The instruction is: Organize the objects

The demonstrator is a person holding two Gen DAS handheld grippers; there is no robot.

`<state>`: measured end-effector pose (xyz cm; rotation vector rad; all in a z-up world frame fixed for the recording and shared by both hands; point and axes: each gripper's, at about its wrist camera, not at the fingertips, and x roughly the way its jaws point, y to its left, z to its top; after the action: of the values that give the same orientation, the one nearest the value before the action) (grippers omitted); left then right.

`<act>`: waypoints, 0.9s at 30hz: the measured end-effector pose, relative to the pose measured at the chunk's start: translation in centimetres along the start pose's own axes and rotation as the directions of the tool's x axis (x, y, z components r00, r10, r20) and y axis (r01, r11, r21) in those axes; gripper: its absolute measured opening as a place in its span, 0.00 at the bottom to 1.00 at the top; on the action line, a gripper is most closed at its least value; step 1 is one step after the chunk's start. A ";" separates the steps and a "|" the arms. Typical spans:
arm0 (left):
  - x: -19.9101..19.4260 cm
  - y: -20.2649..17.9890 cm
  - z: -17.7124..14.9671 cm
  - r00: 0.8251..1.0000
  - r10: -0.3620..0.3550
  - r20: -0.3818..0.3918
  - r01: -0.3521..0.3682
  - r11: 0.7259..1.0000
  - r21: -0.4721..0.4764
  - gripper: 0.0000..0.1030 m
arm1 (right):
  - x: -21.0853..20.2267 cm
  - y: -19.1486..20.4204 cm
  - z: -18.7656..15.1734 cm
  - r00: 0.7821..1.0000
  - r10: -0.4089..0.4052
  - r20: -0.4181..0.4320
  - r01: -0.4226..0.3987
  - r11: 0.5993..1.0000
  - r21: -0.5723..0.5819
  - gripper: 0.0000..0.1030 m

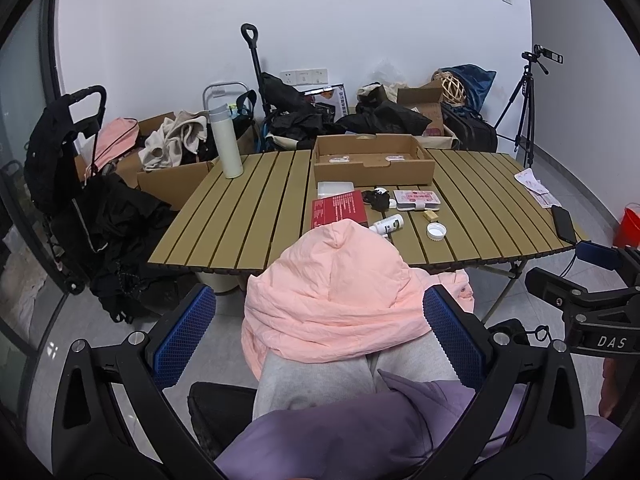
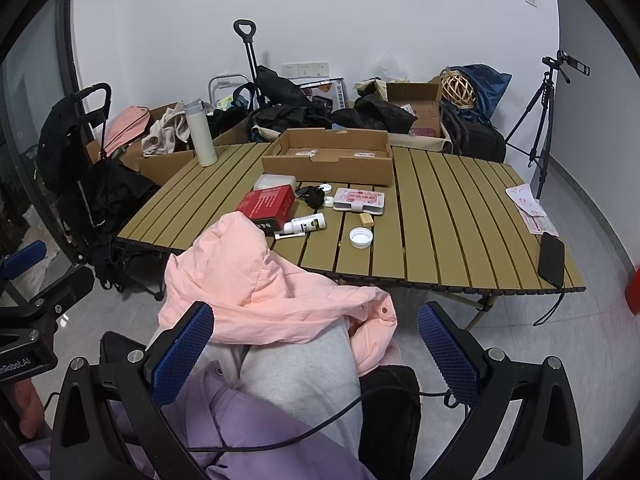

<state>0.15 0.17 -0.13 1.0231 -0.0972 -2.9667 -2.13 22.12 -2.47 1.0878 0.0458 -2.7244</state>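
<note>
Both your tools, left tool [image 1: 320, 340] and right tool [image 2: 316, 354], gape empty; pinch the light, rollable white bottle [image 2: 308, 223] beside the red box [image 2: 267, 201] mid-body.

Olive slatted desk [image 2: 440, 216]; brown box [image 2: 328, 168]; red box [image 2: 266, 202]; white cap [image 2: 361, 237]; cream flask [image 2: 200, 134]; black phone [image 2: 551, 260]; pink jacket [image 2: 256, 292]; blue dimpled pads [image 2: 184, 356].

slatted table [image 2: 440, 216], cardboard tray [image 2: 328, 162], phone [image 2: 551, 260]
</note>
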 end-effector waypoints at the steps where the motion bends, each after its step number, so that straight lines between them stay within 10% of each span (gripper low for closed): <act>1: 0.4 0.1 0.2 1.000 -0.004 -0.003 0.004 1.000 -0.001 1.00 | 0.3 0.0 0.1 1.000 0.003 0.002 -0.003 1.000 -0.001 1.00; 10: 12.9 2.1 6.7 0.994 -0.091 -0.064 0.099 0.985 0.141 1.00 | 7.7 -2.7 4.2 0.976 0.054 0.212 -0.042 0.997 -0.058 1.00; 19: 28.7 5.5 10.7 0.966 -0.216 -0.141 0.213 0.976 -0.040 1.00 | 23.6 -3.4 9.0 0.998 0.059 -0.002 -0.059 0.997 -0.040 1.00; 23: 34.6 6.0 8.8 0.927 -0.272 -0.257 0.249 0.961 -0.117 0.99 | 27.8 -1.9 10.1 0.979 0.189 -0.078 -0.191 0.982 -0.013 0.72; 27: 38.2 5.6 6.9 0.862 -0.380 -0.335 0.341 0.924 -0.171 0.97 | 32.0 0.1 11.0 0.939 0.314 -0.139 -0.311 0.949 0.041 0.70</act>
<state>-34.23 -5.87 -17.90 1.7230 0.2842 -2.9739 -32.17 15.06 -16.42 1.1829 -0.1209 -2.3663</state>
